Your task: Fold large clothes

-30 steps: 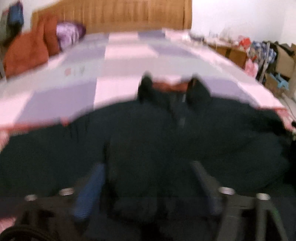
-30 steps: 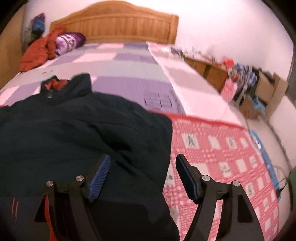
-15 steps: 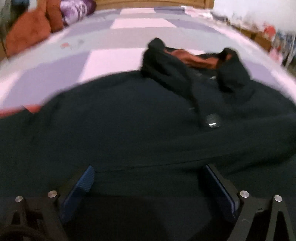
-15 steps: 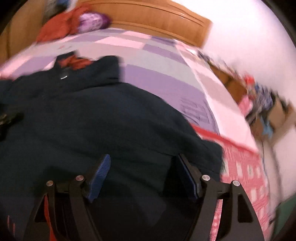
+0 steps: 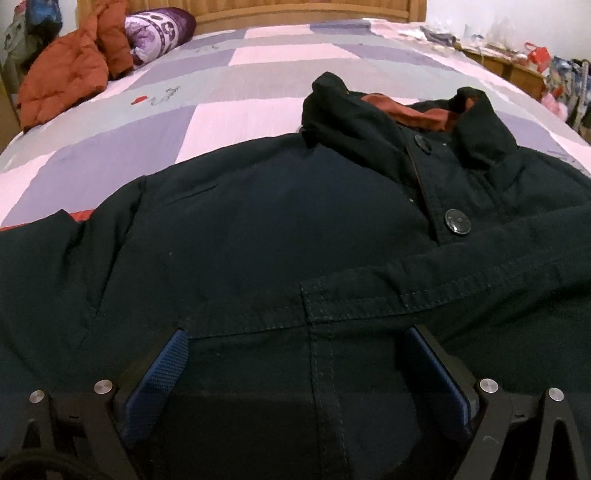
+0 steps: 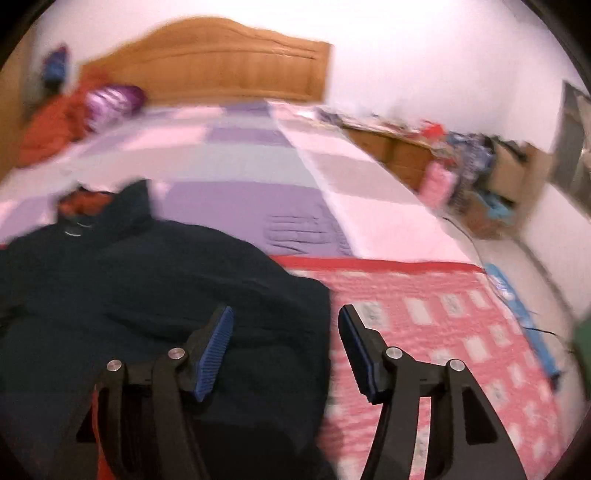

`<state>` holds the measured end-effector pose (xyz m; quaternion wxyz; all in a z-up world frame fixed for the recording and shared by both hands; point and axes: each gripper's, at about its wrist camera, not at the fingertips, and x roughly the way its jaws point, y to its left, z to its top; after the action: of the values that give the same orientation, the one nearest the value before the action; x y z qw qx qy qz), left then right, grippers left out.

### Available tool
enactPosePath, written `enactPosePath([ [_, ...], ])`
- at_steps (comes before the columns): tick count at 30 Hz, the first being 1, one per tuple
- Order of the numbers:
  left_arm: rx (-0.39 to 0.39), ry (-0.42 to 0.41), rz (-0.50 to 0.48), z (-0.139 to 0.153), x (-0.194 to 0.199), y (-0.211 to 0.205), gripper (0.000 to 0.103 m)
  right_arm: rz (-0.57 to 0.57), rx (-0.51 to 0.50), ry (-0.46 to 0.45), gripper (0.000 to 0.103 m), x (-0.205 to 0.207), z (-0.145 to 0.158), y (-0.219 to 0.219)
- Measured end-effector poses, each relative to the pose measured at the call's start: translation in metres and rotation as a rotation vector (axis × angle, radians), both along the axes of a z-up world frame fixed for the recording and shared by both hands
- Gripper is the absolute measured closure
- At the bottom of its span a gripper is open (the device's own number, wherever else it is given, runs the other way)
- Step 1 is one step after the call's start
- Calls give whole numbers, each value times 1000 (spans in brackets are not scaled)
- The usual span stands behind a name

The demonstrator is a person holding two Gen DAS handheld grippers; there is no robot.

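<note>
A dark navy cotton jacket with a rust-orange collar lining (image 5: 280,229) lies spread front-up on the bed, its collar toward 12 o'clock and two dark round buttons (image 5: 457,220) down the placket; a stitched sleeve or hem is folded across its lower front. The left gripper (image 5: 295,354) sits low over that fold with its blue-padded fingers (image 5: 162,380) spread wide, cloth between them but not pinched. The right gripper (image 6: 286,332), in a blurred view, is likewise open and empty, straddling the jacket's right edge (image 6: 317,332), one finger over cloth and the other over a red-and-white patterned quilt (image 6: 443,332). Beneath both lies a lilac, pink and grey checked bedspread (image 5: 229,96). At 11 o'clock, an orange padded jacket (image 5: 62,81) and a purple printed bolster (image 5: 159,26) rest near the wooden headboard (image 6: 229,62). At 2 o'clock, cluttered low wooden cabinets (image 6: 399,147) line the wall.
</note>
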<state>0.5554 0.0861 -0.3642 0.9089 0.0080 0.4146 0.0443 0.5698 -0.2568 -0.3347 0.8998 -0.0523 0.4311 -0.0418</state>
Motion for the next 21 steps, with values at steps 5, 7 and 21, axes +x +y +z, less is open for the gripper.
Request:
enactPosePath([
  [5, -5, -12, -5, -2, 0, 0, 5, 20, 42, 1, 33, 5, -23, -10],
  [7, 2, -14, -6, -3, -1, 0, 5, 4, 72, 12, 28, 6, -26, -16],
  [21, 51, -72, -54, 37, -66, -34, 4, 426, -114, -105, 28, -101, 16, 147],
])
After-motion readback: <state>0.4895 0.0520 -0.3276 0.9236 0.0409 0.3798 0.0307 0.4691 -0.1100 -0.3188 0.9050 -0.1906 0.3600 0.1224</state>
